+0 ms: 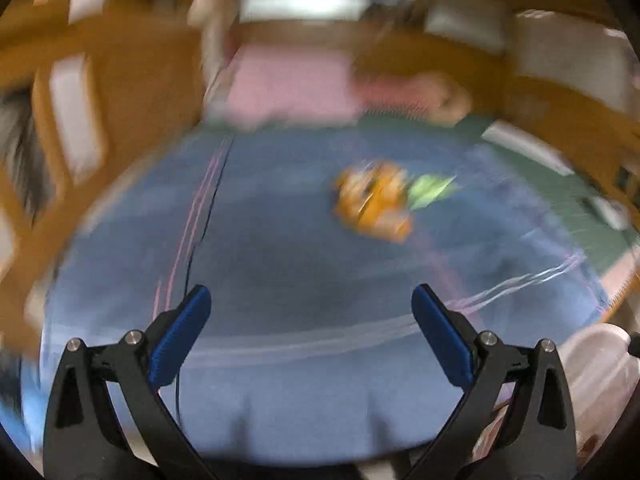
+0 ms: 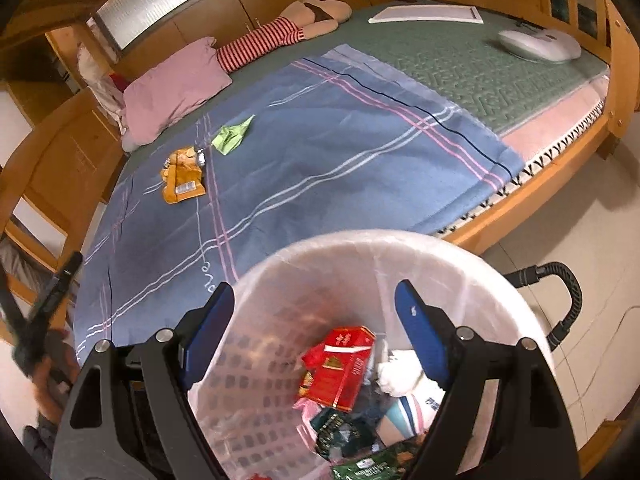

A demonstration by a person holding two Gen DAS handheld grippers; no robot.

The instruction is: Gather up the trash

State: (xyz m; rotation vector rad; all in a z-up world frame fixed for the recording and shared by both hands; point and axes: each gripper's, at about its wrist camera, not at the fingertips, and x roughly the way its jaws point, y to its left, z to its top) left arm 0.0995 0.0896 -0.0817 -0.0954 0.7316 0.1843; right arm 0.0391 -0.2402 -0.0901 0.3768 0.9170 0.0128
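An orange snack wrapper (image 2: pixel 182 176) and a crumpled green paper (image 2: pixel 232 138) lie on the blue plaid blanket (image 2: pixel 320 160) on the bed. In the blurred left wrist view the wrapper (image 1: pixel 374 200) and green paper (image 1: pixel 430 190) lie ahead of my open, empty left gripper (image 1: pixel 310 308). My right gripper (image 2: pixel 314 304) is open and empty above a white lined trash basket (image 2: pixel 500 280) that holds a red carton (image 2: pixel 340 364), crumpled white paper and green packets. The left gripper shows blurred at the left edge of the right wrist view (image 2: pixel 48 308).
A pink pillow (image 2: pixel 176 88) and a striped doll (image 2: pixel 280 36) lie at the bed's head. A white board (image 2: pixel 428 14) and a white oval device (image 2: pixel 540 44) sit on the green mat. Wooden cabinets surround the bed. A black hose (image 2: pixel 568 300) lies on the tiled floor.
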